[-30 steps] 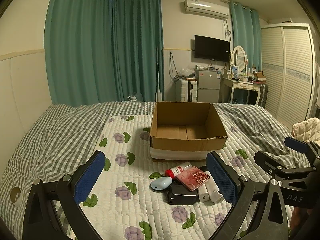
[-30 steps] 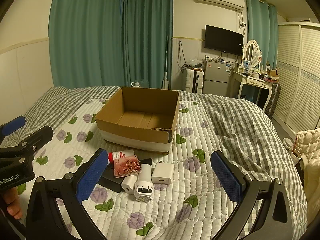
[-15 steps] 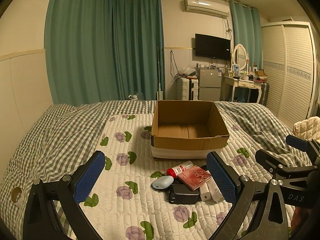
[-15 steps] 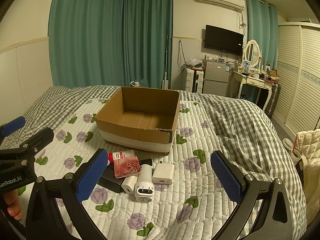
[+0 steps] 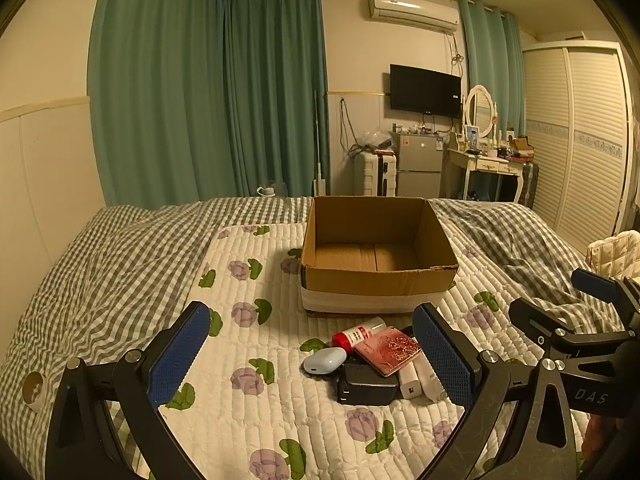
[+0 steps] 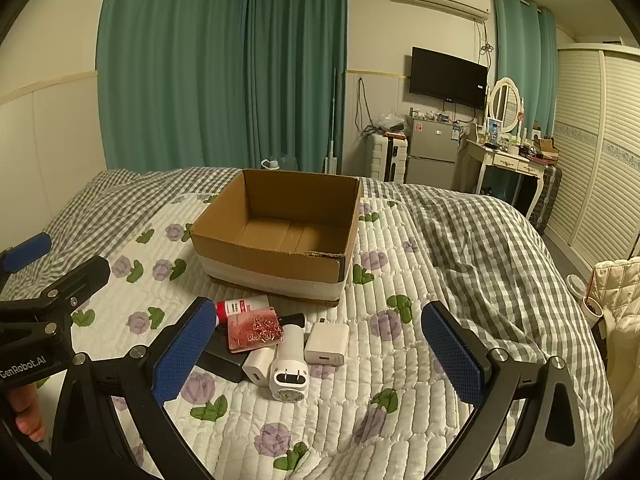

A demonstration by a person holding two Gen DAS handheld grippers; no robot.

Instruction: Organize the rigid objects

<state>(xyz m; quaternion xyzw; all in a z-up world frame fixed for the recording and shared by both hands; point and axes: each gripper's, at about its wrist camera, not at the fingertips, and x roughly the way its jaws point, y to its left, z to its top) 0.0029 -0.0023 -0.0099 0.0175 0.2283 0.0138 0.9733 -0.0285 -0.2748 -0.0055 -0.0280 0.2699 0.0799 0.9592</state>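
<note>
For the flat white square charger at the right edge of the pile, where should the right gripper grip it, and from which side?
My pick: come from above with the right gripper and close across the white charger's two short side edges. It lies flat on the quilt; its right side is free, though its left edge sits close against the white plug.

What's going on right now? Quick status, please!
Left gripper and right gripper: jaws open, holding nothing. Cardboard box empty; small items piled before it on the quilt. Nothing in the way.
</note>
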